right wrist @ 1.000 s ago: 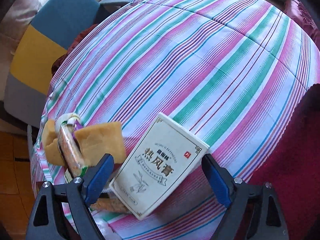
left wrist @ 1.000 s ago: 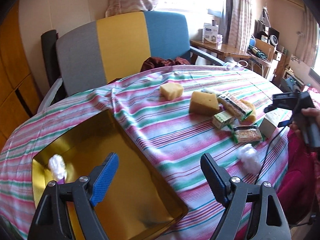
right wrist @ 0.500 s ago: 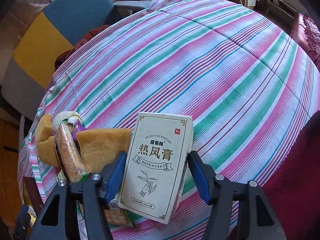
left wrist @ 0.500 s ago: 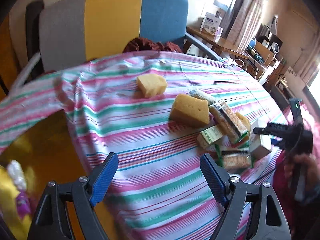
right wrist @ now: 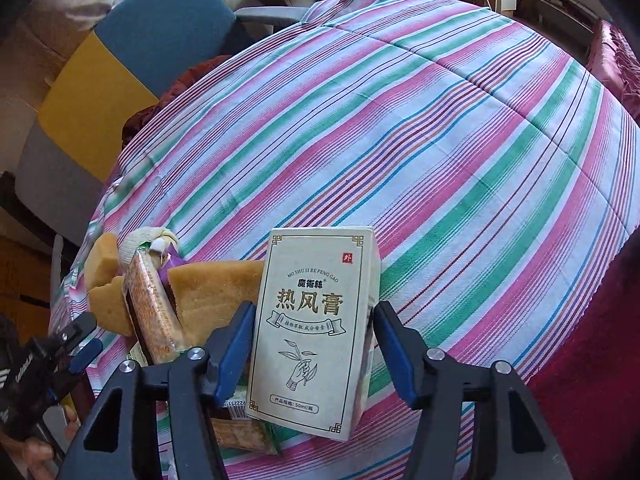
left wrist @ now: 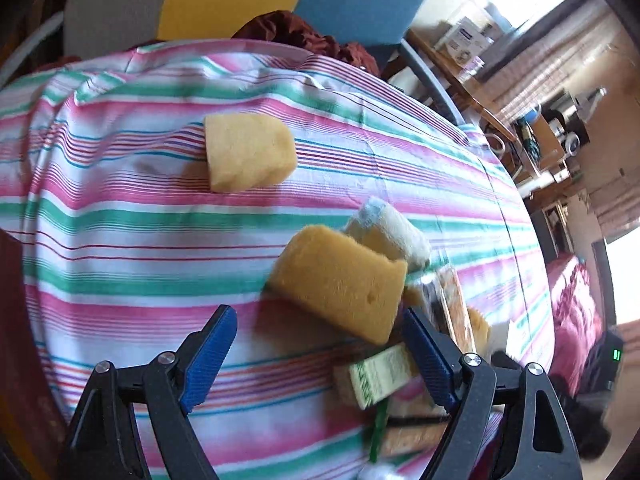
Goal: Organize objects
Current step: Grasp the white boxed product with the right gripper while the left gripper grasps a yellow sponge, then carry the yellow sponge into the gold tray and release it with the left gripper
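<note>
While my right hand-held gripper (right wrist: 312,344) clamps the cream box (right wrist: 316,320) (upright), my left hand-held gripper (left wrist: 320,354) gapes over a sponge (left wrist: 340,282).

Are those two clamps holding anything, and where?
The right gripper clamps the cream box by its narrow sides; its jaws just closed. The left gripper holds nothing.

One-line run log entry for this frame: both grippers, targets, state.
right gripper: jaws just closed in, shut on white box | left gripper: open, empty, over large sponge | small sponge: apart on striped cloth
</note>
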